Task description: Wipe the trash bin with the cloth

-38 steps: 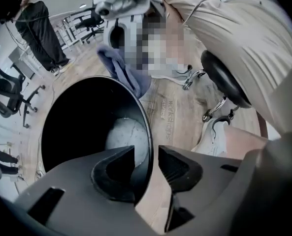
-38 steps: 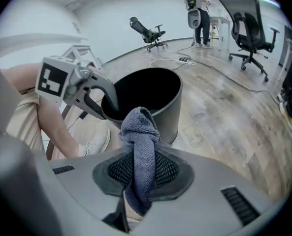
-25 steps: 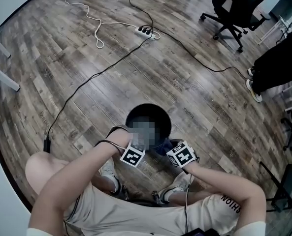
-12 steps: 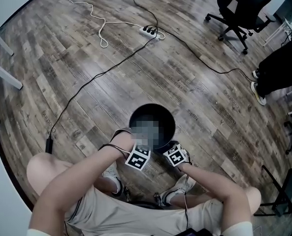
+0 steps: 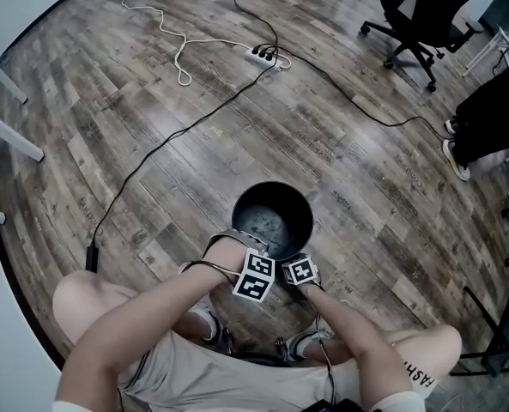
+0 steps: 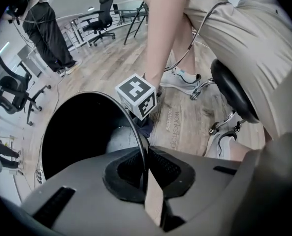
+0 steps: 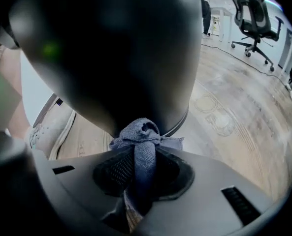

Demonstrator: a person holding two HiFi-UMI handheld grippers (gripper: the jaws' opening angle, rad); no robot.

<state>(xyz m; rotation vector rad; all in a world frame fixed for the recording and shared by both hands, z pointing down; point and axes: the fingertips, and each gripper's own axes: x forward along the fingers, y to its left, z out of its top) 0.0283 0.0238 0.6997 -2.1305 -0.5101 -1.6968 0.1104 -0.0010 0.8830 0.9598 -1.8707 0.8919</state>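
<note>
A black round trash bin (image 5: pixel 299 206) stands on the wooden floor between the person's feet. My left gripper (image 5: pixel 254 275) is shut on its near rim, and the left gripper view shows the thin rim (image 6: pixel 142 146) clamped between the pads, with the bin's dark inside (image 6: pixel 81 132) to the left. My right gripper (image 5: pixel 299 271) sits low beside it, shut on a bunched blue cloth (image 7: pixel 142 140). That cloth presses against the bin's dark outer wall (image 7: pixel 111 48). In the left gripper view the right gripper's marker cube (image 6: pixel 137 95) shows just outside the rim.
A power strip (image 5: pixel 267 56) with black and white cables crosses the floor behind the bin. A black office chair (image 5: pixel 426 7) stands at the far right, white table legs (image 5: pixel 9 136) at the left. The person's shoes (image 5: pixel 301 343) and a stool (image 6: pixel 233 90) are close to the bin.
My right gripper has sunk down the bin's near outer side with the cloth. My left gripper has stayed on the rim.
</note>
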